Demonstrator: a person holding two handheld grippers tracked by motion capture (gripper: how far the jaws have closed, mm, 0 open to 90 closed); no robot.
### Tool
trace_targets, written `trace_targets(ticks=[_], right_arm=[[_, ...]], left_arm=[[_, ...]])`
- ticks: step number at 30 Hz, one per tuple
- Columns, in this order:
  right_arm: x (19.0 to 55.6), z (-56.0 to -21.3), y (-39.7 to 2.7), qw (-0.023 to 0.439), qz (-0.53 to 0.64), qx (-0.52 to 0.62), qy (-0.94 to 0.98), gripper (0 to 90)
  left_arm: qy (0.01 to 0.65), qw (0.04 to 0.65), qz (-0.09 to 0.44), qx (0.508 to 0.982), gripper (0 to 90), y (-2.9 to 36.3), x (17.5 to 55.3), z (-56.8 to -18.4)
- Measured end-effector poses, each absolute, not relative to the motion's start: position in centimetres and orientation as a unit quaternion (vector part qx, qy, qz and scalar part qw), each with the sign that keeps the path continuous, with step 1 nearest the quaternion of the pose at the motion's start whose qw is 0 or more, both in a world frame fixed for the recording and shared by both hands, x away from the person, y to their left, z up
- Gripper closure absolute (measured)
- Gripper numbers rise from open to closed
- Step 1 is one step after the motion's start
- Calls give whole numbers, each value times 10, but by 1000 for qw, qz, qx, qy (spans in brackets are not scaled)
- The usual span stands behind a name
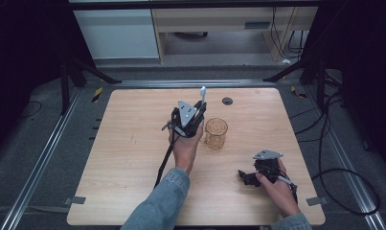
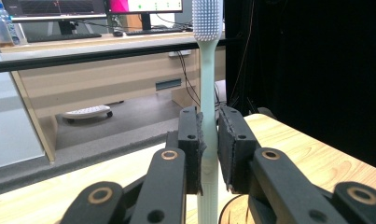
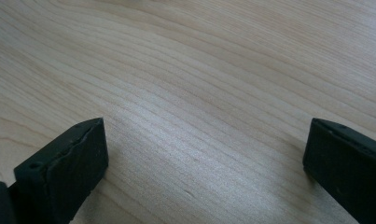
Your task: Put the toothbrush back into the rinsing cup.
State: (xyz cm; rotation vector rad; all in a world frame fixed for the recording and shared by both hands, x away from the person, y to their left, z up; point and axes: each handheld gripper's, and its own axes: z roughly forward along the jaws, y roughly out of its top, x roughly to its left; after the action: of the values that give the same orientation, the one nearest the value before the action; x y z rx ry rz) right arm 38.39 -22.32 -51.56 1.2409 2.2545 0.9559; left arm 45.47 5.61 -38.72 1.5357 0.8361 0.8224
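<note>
The jaws of the left gripper (image 2: 210, 140) are closed on the pale green handle of a toothbrush (image 2: 208, 84), which is held upright with its bristled head at the top. In the high view, the left gripper (image 1: 196, 111) is raised above the middle of the wooden bench (image 1: 133, 143), and the toothbrush (image 1: 202, 93) is seen pointing toward the far edge. A clear amber glass (image 1: 216, 133) is stood on the bench just beside this gripper, on its right. In the left gripper view, part of a curved rim is seen below the jaws; whether the handle touches it cannot be told.

The jaws of the right gripper (image 3: 204, 163) are spread wide apart with nothing between them, and bare wood grain is seen in the gap. In the high view, the right gripper (image 1: 250, 176) is held low near the front right part of the bench, well apart from the glass.

A small dark round fitting (image 1: 227, 100) is set into the bench near the far edge. Wide bare wood is left on the left half of the bench and along the front edge. The bench corners are rounded. Metal rails (image 1: 47, 153) are run along the floor on both sides, and dark cables (image 1: 344, 167) are looped on the floor to the right.
</note>
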Motion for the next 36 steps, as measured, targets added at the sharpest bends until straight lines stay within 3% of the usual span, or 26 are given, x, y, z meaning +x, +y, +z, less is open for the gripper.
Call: trace_targets(ticks=[36], right_arm=[[384,-516,-223,197,342,443,805,3]], left_arm=[[364,551,335,672,791,55,462,-425]])
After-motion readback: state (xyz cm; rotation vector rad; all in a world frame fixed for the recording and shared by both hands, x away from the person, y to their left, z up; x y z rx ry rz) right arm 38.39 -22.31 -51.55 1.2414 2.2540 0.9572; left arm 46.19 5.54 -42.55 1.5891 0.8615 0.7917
